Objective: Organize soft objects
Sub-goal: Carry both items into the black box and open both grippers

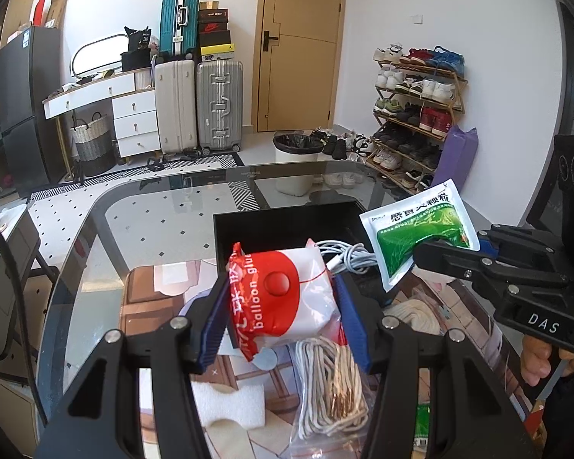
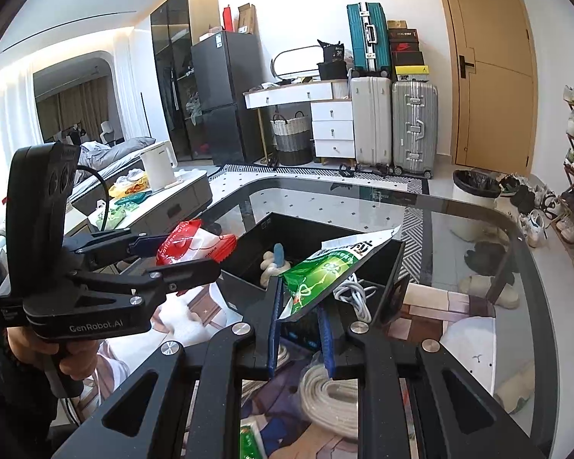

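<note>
The left gripper (image 1: 283,306) has its blue-padded jaws pressed on either side of a puffy red-and-white plastic packet (image 1: 281,298) printed with "balloon glue" and a red dot; the packet bulges between the pads, its crimped red edge crumpled at top and bottom. It hangs in the air just in front of the open black rectangular box (image 1: 287,222) that sits on the glass-topped table (image 1: 153,222). From the other side the same packet (image 2: 195,246) shows as a red-ended pillow with a white middle, clamped in the left gripper (image 2: 187,254).

The right gripper (image 2: 300,317) is pinched tight on the lower corner of a flat green-and-white foil sachet (image 2: 321,273) with Chinese lettering along its white top band. The sachet stands up at a tilt, its far corner reaching over the near rim of the box (image 2: 382,260). In the left view the sachet (image 1: 421,235) is held up beside the box's right edge by the right gripper (image 1: 445,246).

Inside the box lie a coiled white cable (image 2: 354,292) and a knotted cream rope with a blue piece (image 2: 273,262). On the patterned mat below the grippers rest a clear bag of white cord (image 1: 325,390), a white foam piece (image 1: 229,405) and a coil of thick cream rope (image 2: 327,397).
</note>
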Demonstrator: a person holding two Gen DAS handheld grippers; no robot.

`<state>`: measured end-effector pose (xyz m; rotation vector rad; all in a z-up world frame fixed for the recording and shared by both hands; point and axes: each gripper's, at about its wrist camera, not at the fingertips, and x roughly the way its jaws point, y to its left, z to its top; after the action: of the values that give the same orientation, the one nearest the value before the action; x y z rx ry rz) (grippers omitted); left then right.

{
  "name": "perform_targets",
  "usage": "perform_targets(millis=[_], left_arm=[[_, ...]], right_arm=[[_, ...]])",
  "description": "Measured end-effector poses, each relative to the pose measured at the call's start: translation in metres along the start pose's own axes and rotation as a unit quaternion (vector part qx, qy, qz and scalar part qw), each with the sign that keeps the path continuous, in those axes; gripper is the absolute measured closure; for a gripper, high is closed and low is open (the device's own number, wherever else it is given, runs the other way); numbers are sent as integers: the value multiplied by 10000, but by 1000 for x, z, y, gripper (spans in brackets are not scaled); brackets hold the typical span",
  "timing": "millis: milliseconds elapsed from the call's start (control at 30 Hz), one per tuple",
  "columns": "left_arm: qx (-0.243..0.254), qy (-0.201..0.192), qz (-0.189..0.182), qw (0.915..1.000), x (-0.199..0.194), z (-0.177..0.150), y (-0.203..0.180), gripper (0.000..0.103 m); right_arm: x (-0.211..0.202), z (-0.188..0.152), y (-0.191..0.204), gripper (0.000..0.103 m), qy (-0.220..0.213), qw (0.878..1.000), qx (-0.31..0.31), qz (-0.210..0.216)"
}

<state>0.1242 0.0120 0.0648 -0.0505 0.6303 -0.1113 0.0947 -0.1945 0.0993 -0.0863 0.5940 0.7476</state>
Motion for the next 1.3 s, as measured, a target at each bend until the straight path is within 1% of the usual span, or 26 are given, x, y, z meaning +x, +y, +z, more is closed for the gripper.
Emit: perform_targets(millis=[167,433,567,767,833,900,967,1000,1033,1067,1133,1167,1200,1233,1267,1300], left_arm=[[17,-16,45,10000,12,4,-2,50],[3,54,-46,10000,35,13,1,50],[3,111,-57,9999,46,17,3,50],[-13,240,-10,9997,60,19,5,49],[20,247,23,9997,61,18,3,47],[76,268,51,9996,61,17,1,45],[106,275,64,9995,59,16,-1,41],[93,262,71,9996,57,15,-2,41],[86,260,66,9996,55,14,-2,39],[85,254,58,9996,54,14,-2,34],[99,197,56,9997,48,12,-2,30],[122,187,55,9997,46,12,-3,27],[135,186,76,9997,44,13,-3,22],[141,159,128,9997,41,12,-3,15],[137,110,176,9997,37,12,-4,10],[121,72,188,9997,32,11,-3,8]], right_arm=[[17,6,-6,86,76,10000,14,-37],[47,8,-10,86,263,9996,2,-45],[54,11,-9,86,280,9996,-18,-71],[61,13,-6,85,299,9992,-106,-237],[60,13,-6,85,290,9991,-138,-284],[57,12,-6,83,296,9989,-163,-315],[53,10,-6,73,286,9988,-170,-371],[51,9,-7,70,275,9987,-166,-393],[48,8,-7,64,256,9987,-161,-406],[44,7,-7,54,235,9987,-150,-429],[36,4,-8,43,204,9984,-130,-506],[33,2,-8,33,187,9983,-120,-543],[31,2,-11,28,177,9982,-103,-566],[26,0,-11,20,148,9982,-68,-578],[22,-2,-12,14,119,9982,-40,-582],[18,-4,-13,13,86,9982,-10,-591]])
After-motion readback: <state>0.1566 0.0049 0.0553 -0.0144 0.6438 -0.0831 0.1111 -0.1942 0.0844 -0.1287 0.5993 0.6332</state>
